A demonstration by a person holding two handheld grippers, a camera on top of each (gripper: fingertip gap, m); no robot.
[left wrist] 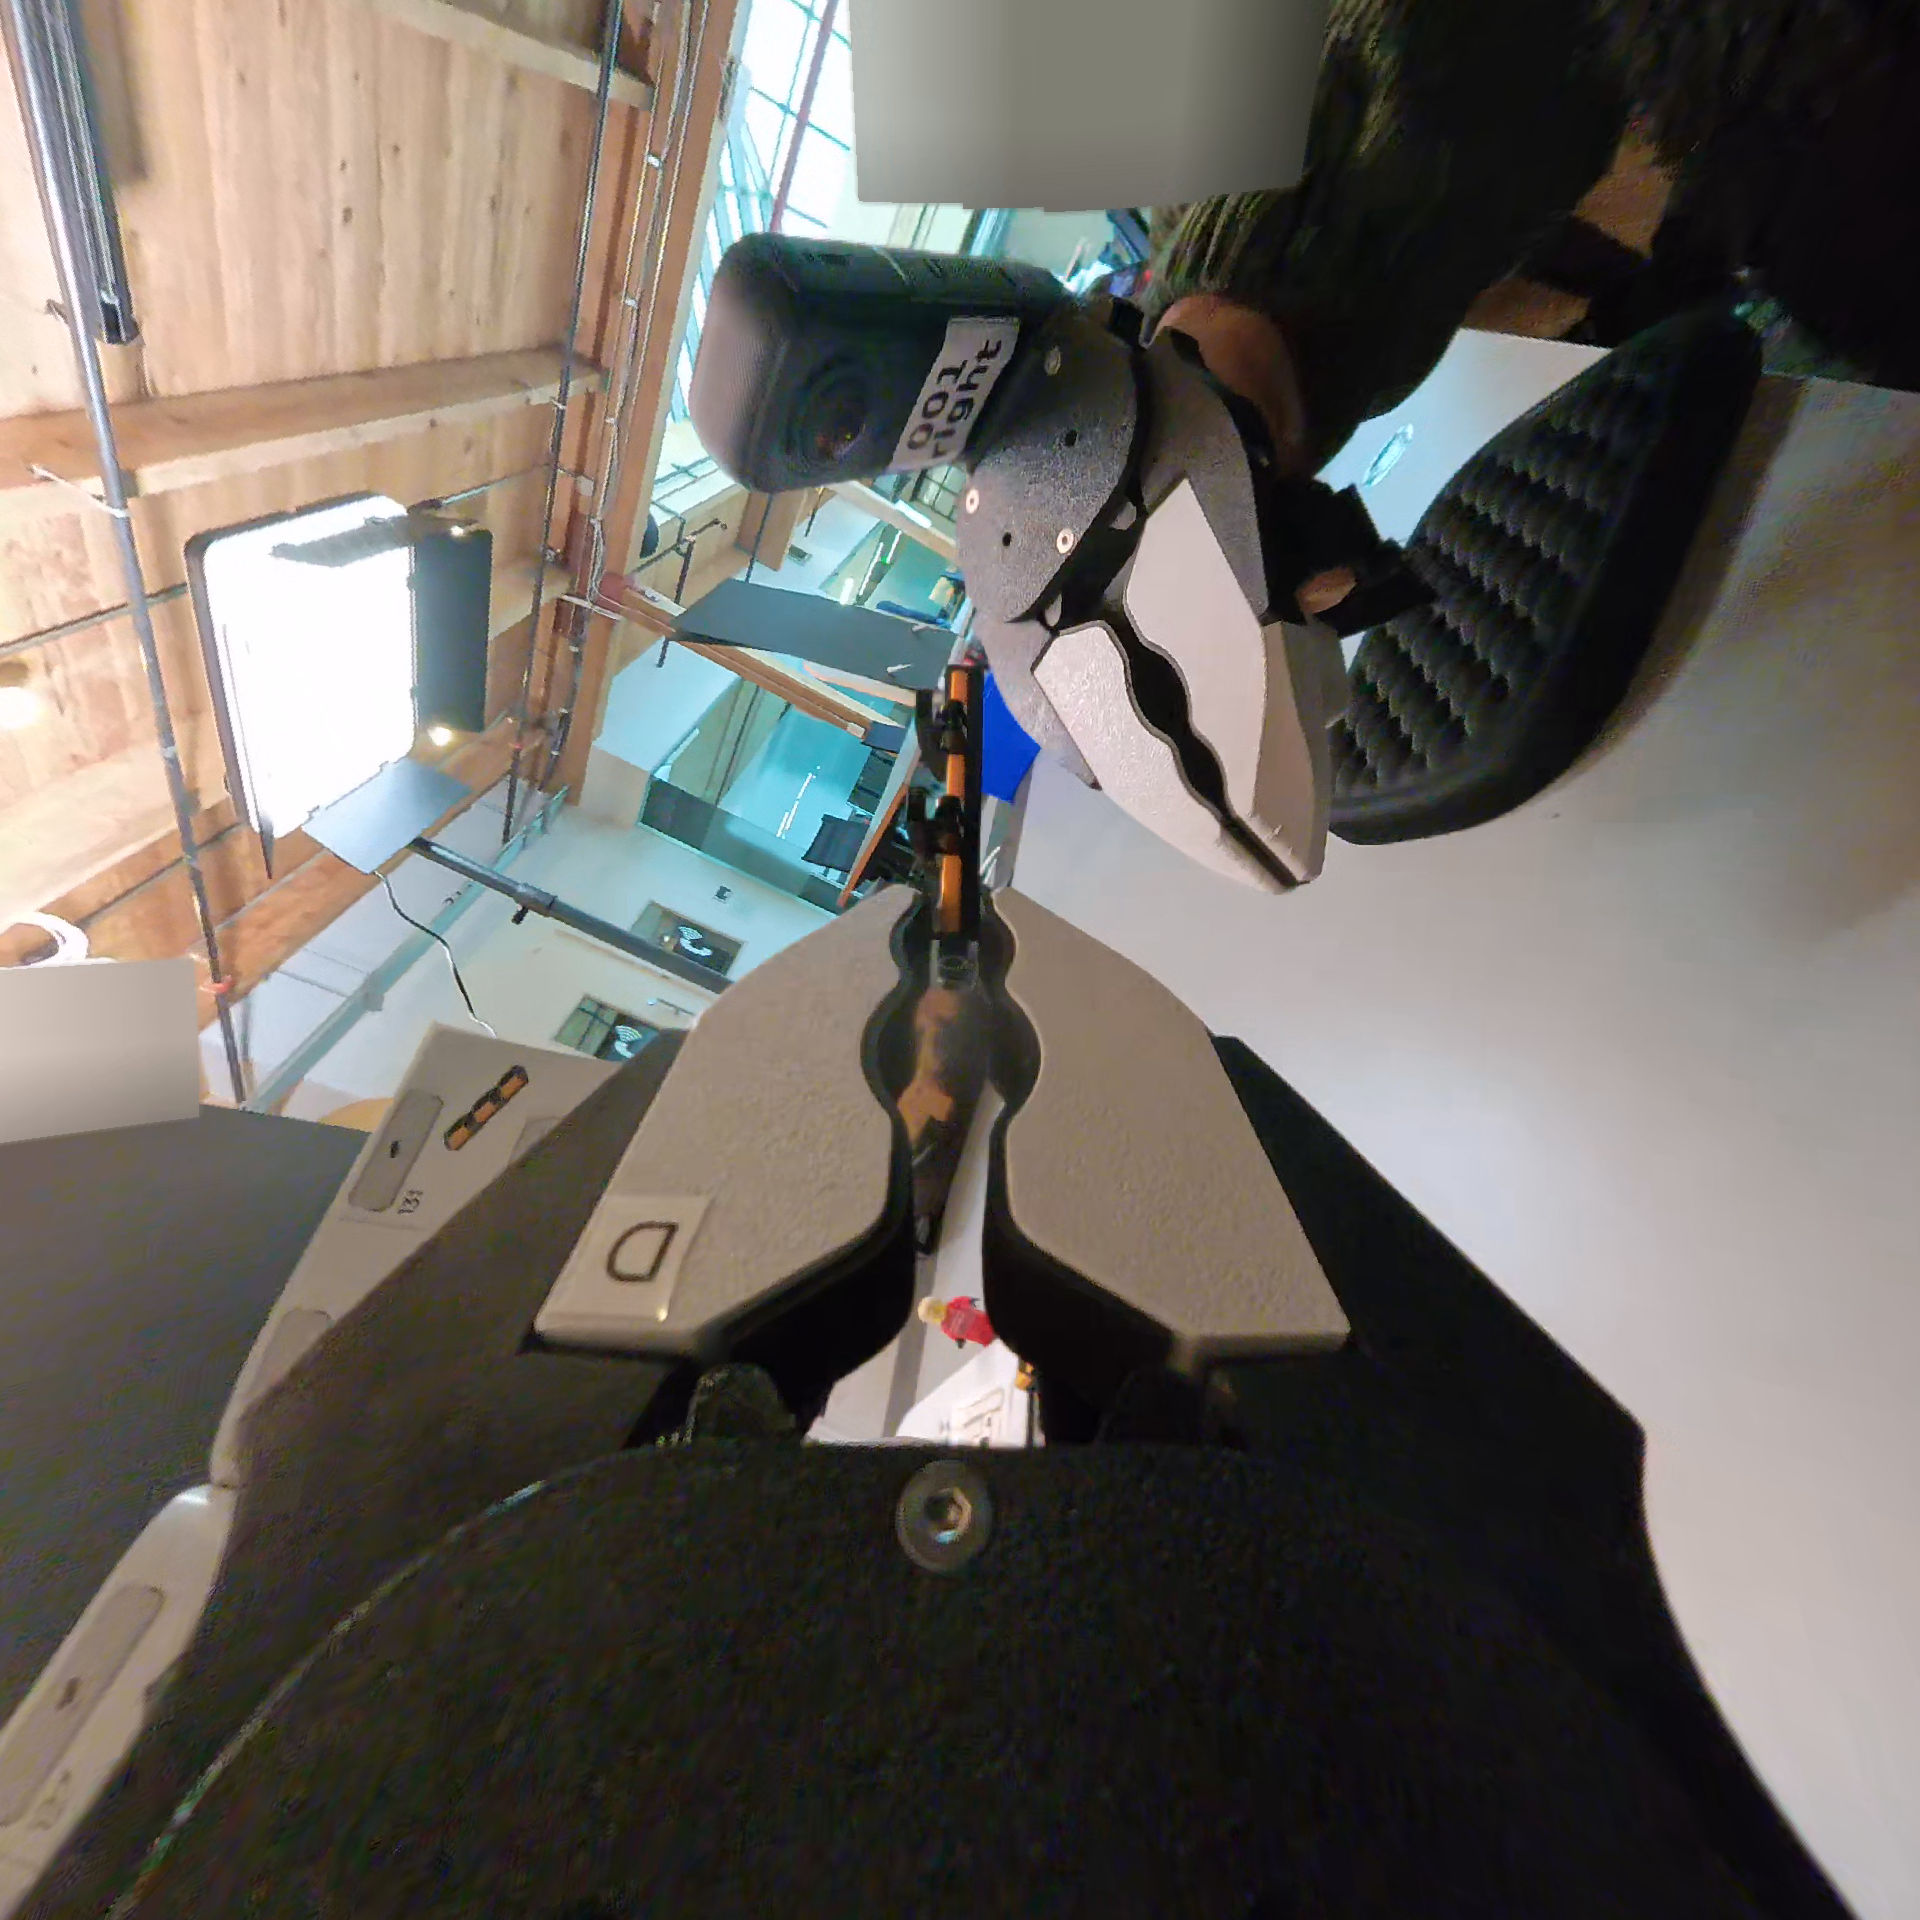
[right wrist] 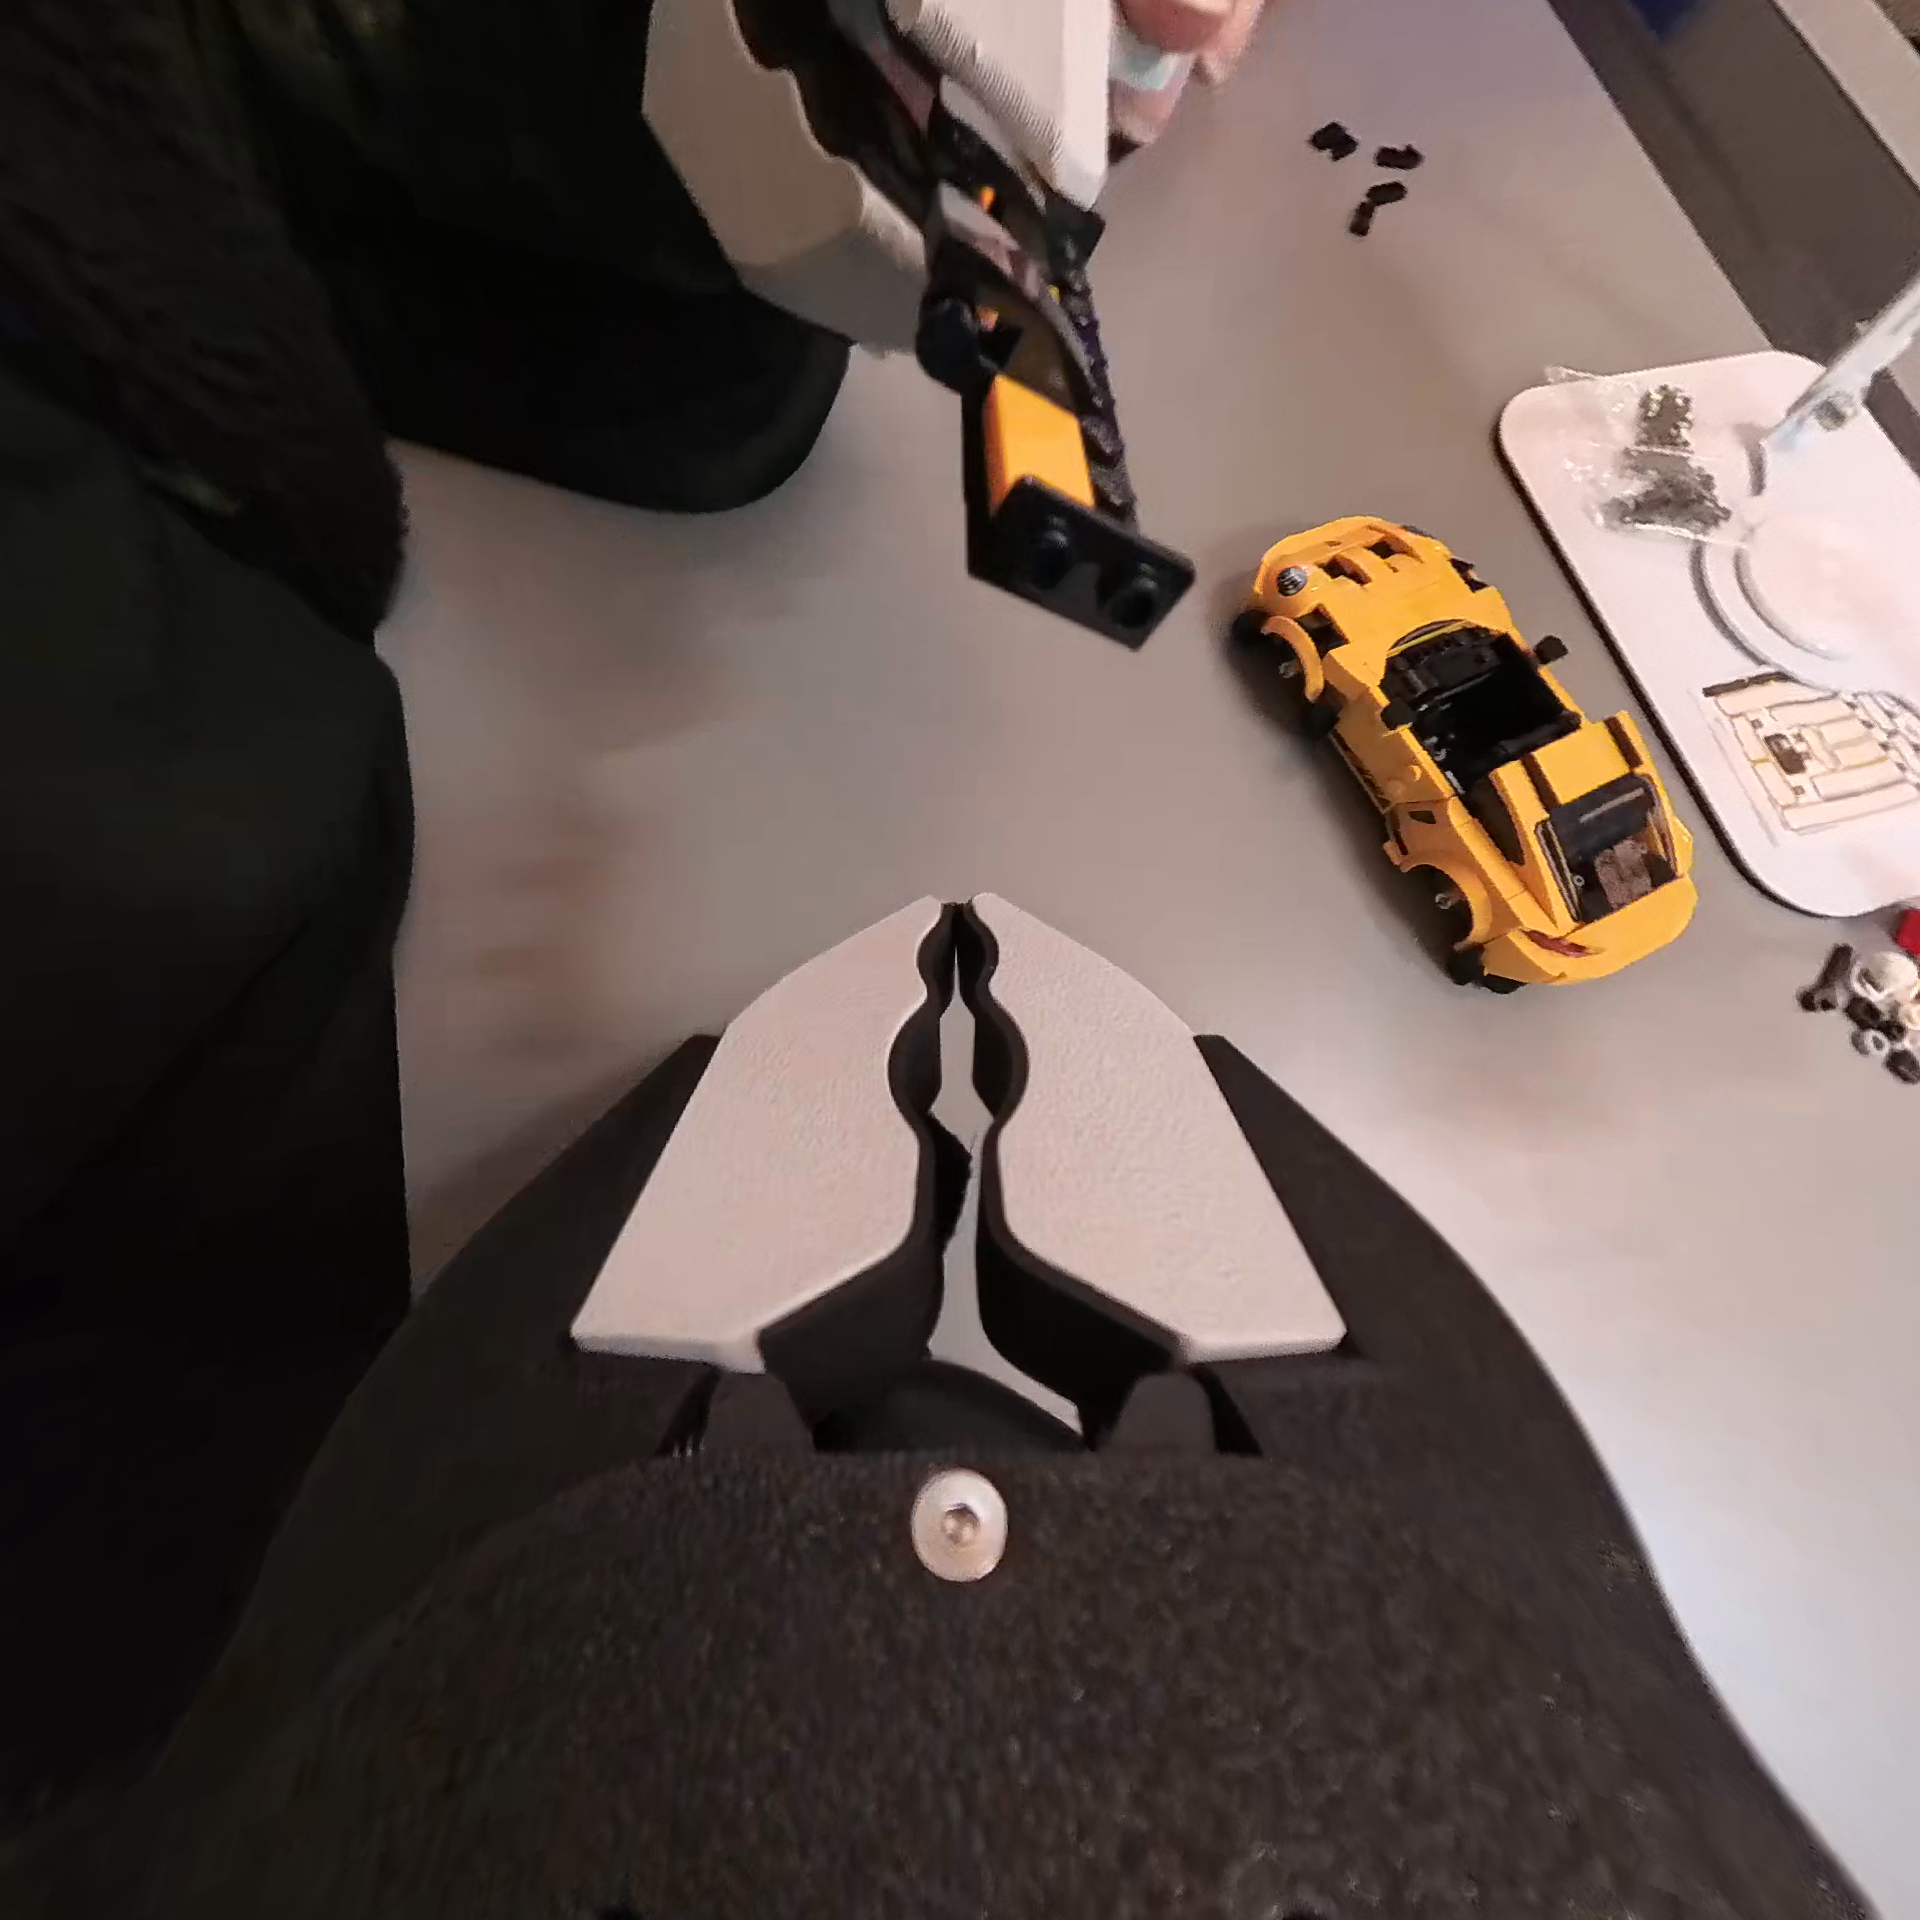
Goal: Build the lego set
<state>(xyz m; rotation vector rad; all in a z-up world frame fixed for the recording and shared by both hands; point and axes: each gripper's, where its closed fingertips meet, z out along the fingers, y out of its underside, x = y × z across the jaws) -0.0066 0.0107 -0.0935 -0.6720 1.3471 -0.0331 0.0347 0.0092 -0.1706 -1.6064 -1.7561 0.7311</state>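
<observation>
I held the roof piece (right wrist: 1029,436) clamped in my left gripper (left wrist: 951,935) above the car (right wrist: 1455,748), right gripper (right wrist: 961,914) closed empty; seating it probably needed careful alignment over the cockpit.

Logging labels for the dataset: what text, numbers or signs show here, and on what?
I don't copy writing; where it stands:
Label on the right gripper's camera: printed.
Sticker on the left gripper, shut on a lego piece: one character.
Instruction page: tiny print.
Yellow car badge: too small to read.
</observation>
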